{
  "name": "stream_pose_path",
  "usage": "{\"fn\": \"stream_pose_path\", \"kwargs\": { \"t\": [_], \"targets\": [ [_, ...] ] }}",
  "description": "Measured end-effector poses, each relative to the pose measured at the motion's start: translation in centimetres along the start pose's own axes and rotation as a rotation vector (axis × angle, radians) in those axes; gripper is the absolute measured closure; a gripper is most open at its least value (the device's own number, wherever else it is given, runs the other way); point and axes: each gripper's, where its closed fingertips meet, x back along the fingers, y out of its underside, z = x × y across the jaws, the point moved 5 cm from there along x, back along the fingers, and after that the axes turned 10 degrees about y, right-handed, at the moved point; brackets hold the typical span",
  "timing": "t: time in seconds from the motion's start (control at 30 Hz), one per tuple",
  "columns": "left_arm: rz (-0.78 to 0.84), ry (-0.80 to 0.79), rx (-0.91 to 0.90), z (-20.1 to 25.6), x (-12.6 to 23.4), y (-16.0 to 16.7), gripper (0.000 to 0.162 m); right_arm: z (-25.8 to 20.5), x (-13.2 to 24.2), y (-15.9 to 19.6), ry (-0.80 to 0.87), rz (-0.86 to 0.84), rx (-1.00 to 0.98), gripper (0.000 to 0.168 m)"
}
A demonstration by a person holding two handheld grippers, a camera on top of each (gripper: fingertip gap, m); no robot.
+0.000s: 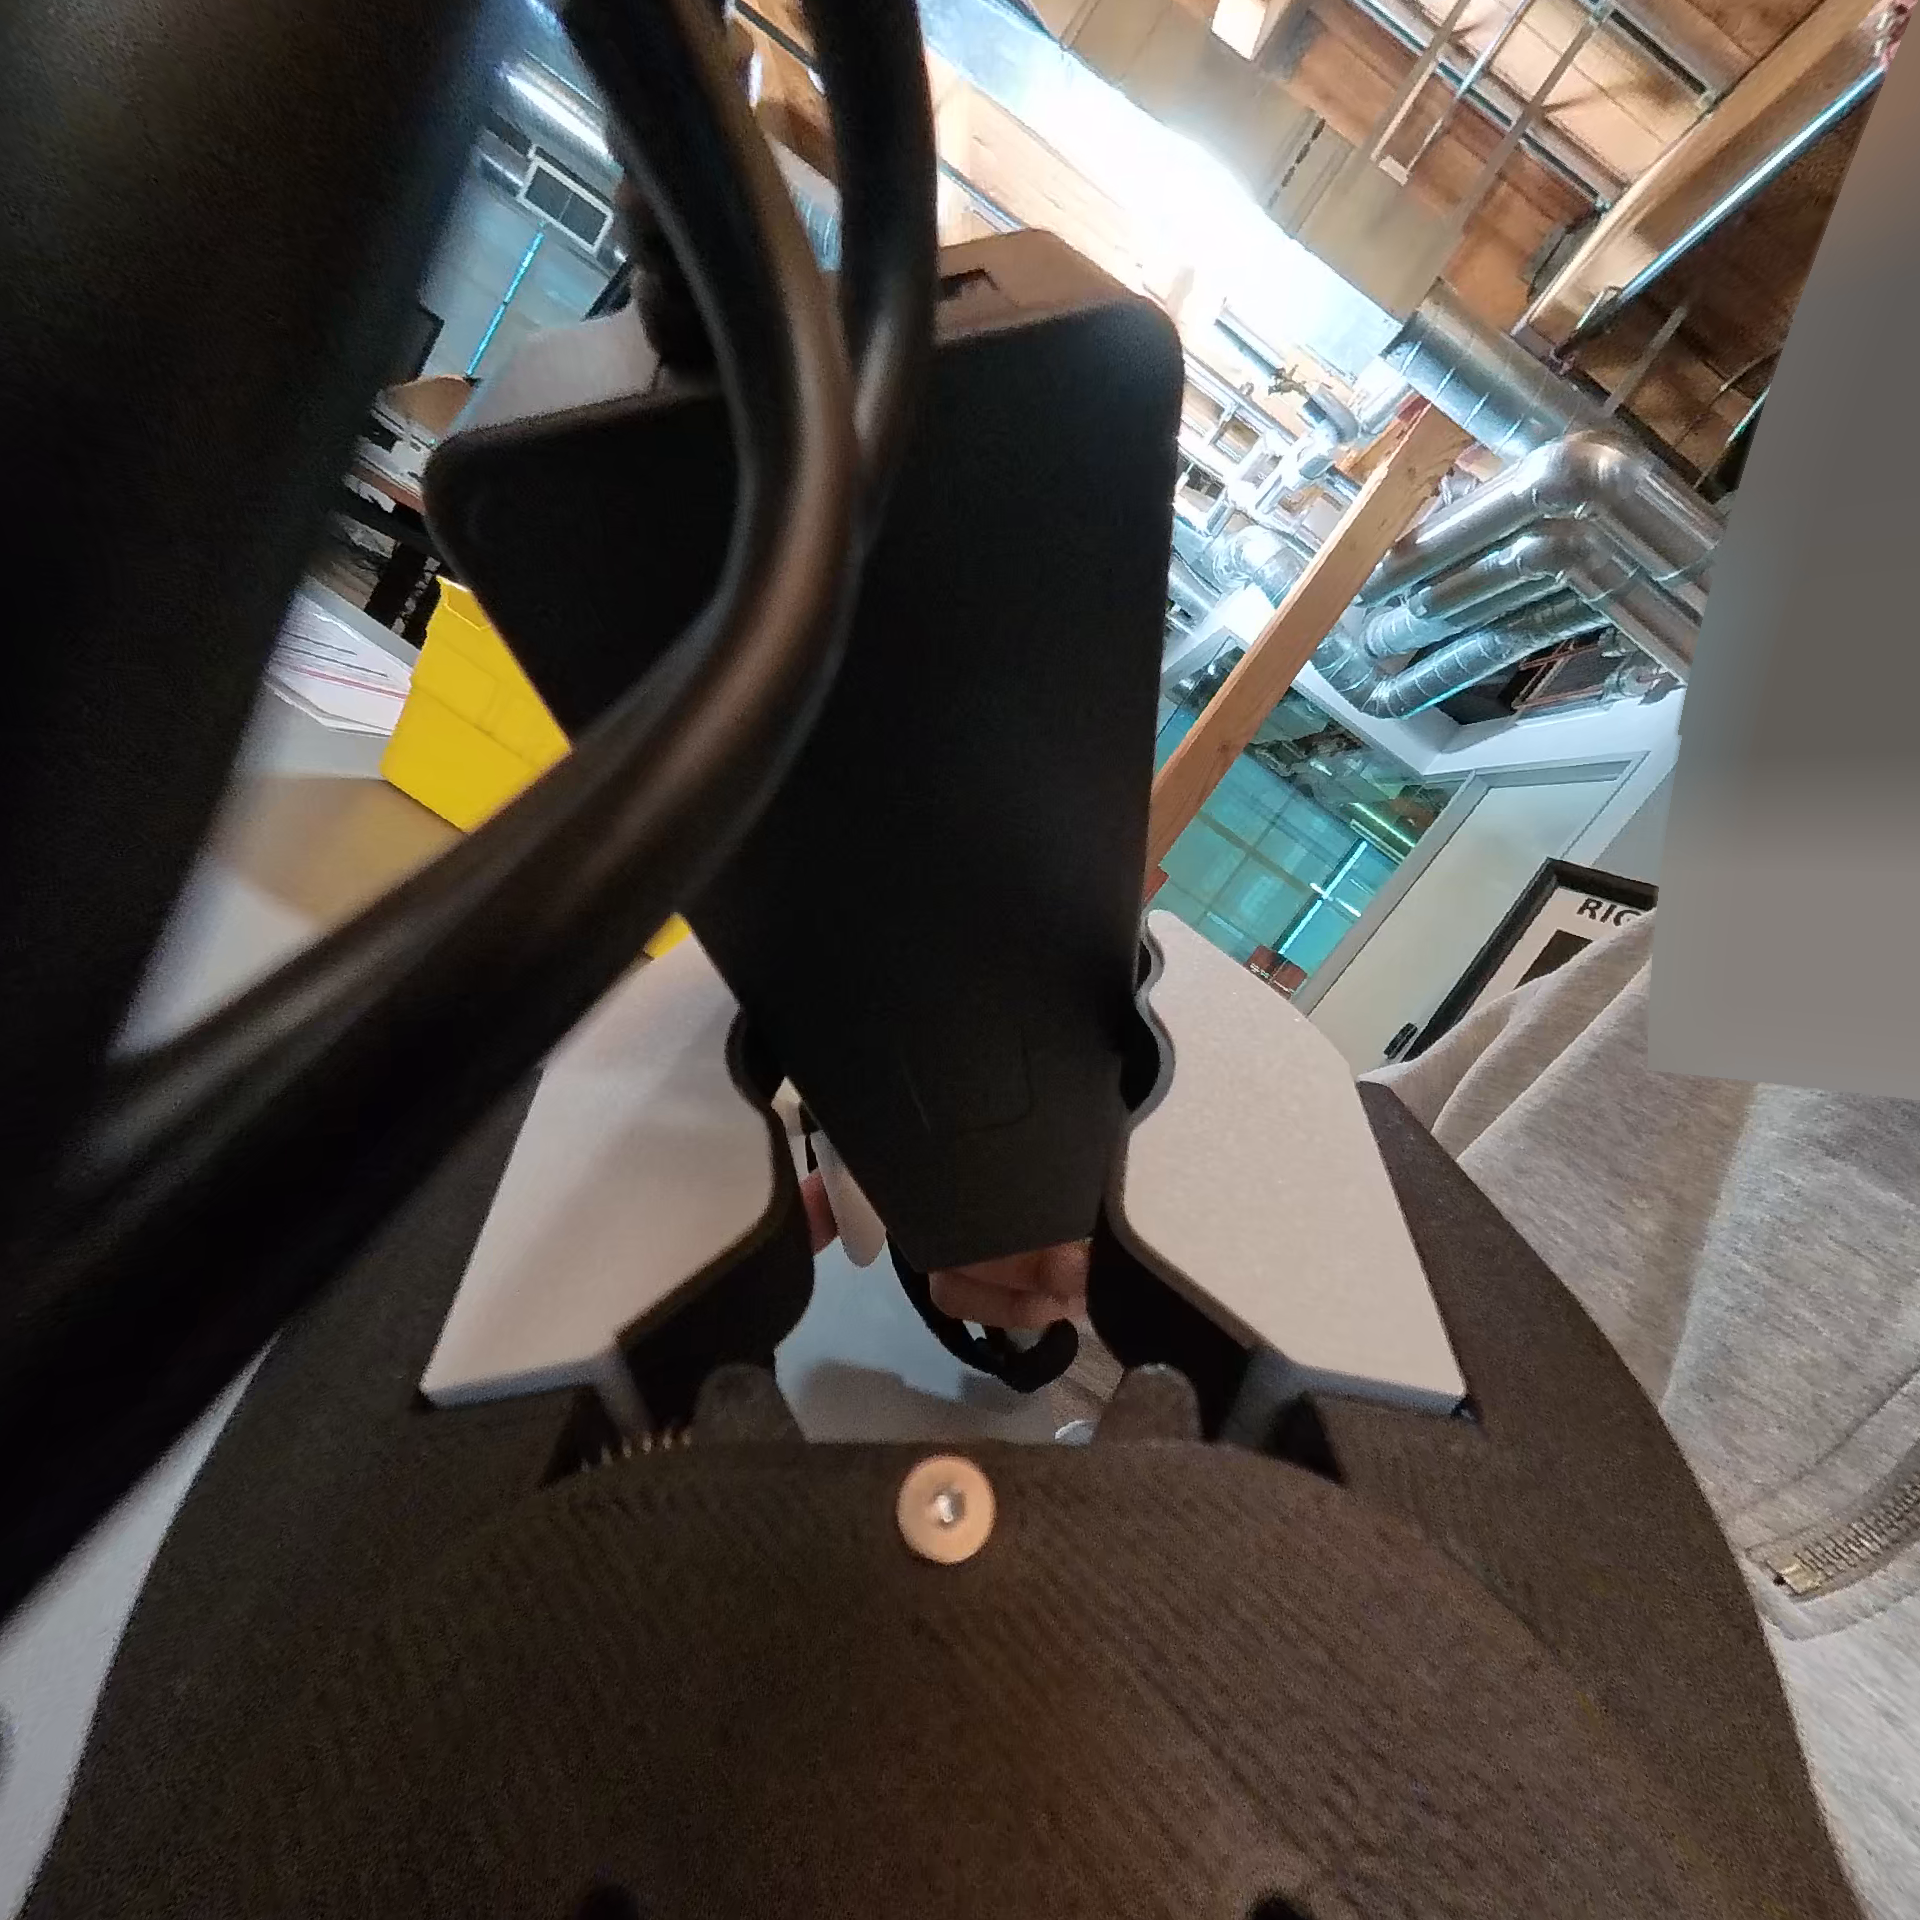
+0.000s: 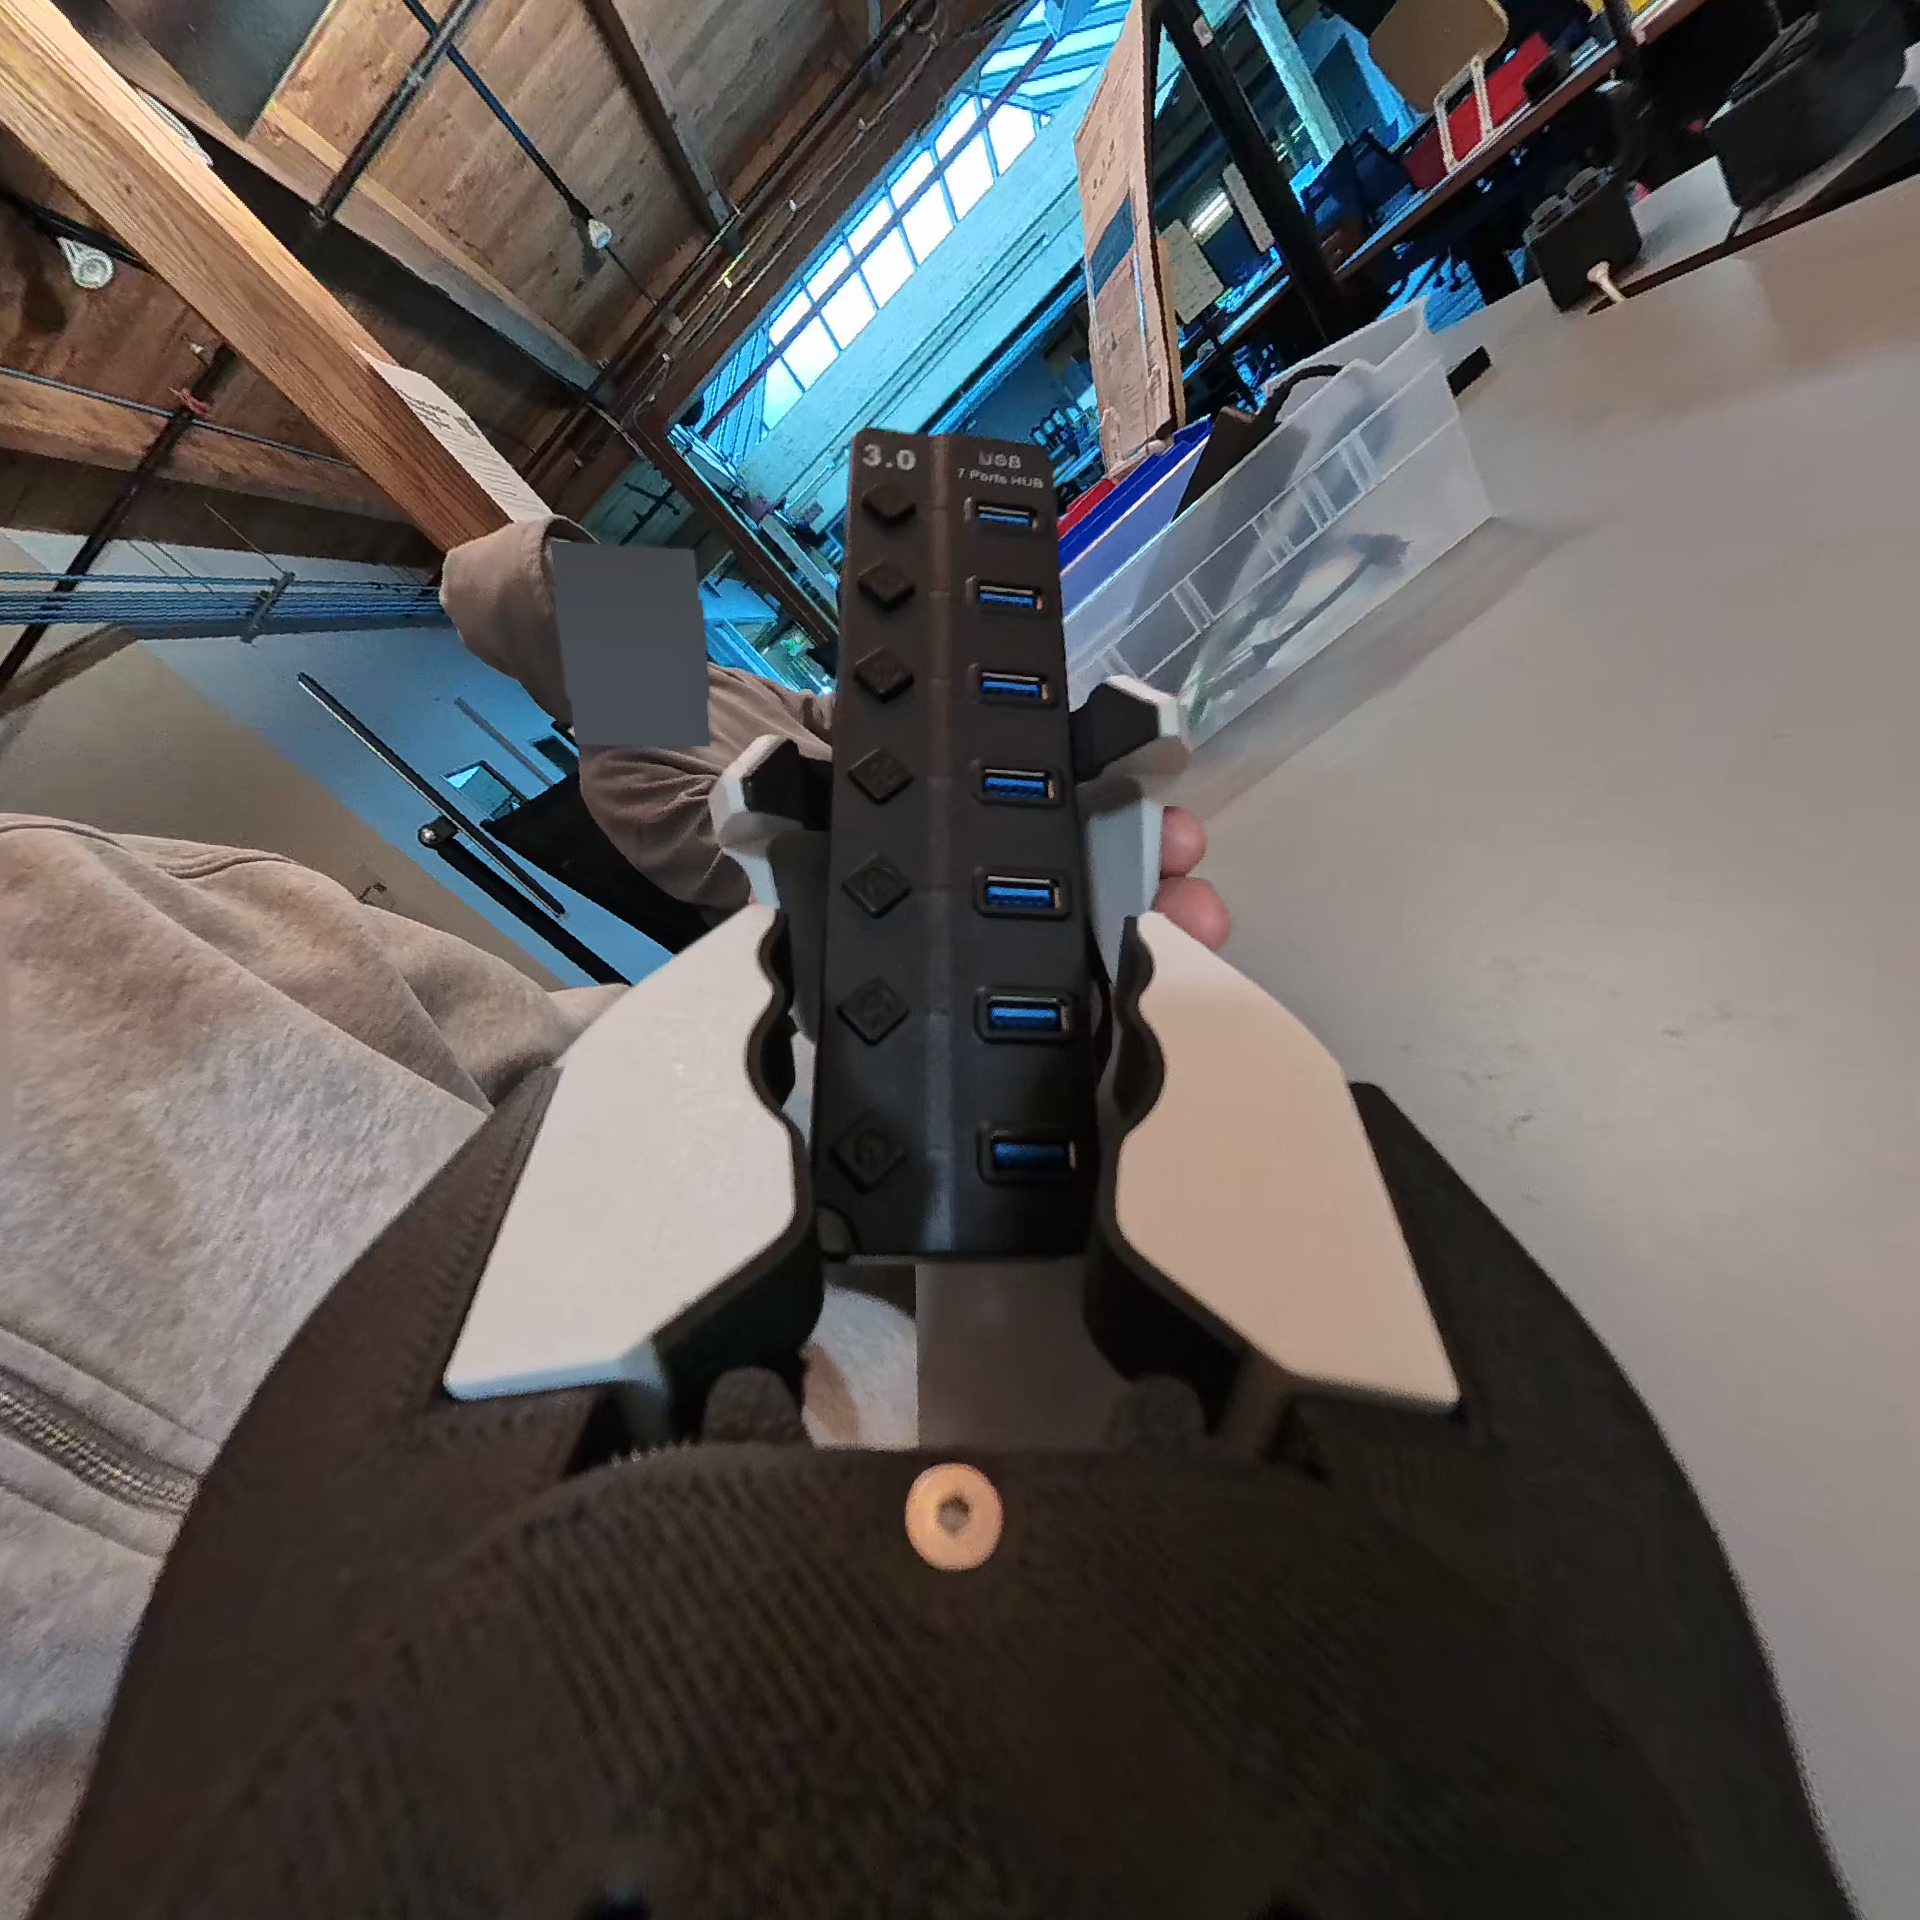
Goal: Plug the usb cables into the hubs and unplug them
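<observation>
A black usb hub [image 2: 940,831] with a row of several blue ports and black buttons stands lengthwise in my right gripper [image 2: 956,945], which is shut on its lower half. No plug sits in any visible port. My left gripper [image 2: 945,769] clasps the same hub higher up from behind. In the left wrist view my left gripper [image 1: 935,1018] is shut on the hub's plain black back [image 1: 935,644]. Thick black cables [image 1: 800,499] loop close in front of the lens. Their plugs are hidden.
A white table [image 2: 1610,935] lies to the right with a clear plastic bin [image 2: 1299,540] and blue bins [image 2: 1132,478] on it. A yellow bin [image 1: 468,727] stands at the left. A grey hooded sleeve [image 2: 208,1039] is close by. A person [image 2: 665,821] sits behind. My left and right fingertips are right by each other.
</observation>
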Motion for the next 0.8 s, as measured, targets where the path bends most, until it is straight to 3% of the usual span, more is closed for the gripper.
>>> {"fn": "stream_pose_path", "kwargs": {
  "t": [0.43, 0.67, 0.8],
  "targets": [
    [0.051, -0.124, -0.083, 1.1, 3.0, -0.9, 0.097, 1.6, -0.6, -2.7, 0.007, 0.104, -0.046, 0.113],
    [0.158, -0.279, -0.16, 3.3, 7.0, -1.8, 0.097, 1.2, -5.4, -3.6, 0.018, 0.027, 0.177, 0.119],
    [0.208, -0.332, -0.18, 4.4, 8.7, -2.0, 0.096, 0.1, -9.4, -5.9, 0.017, -0.007, 0.297, 0.124]
  ]
}}
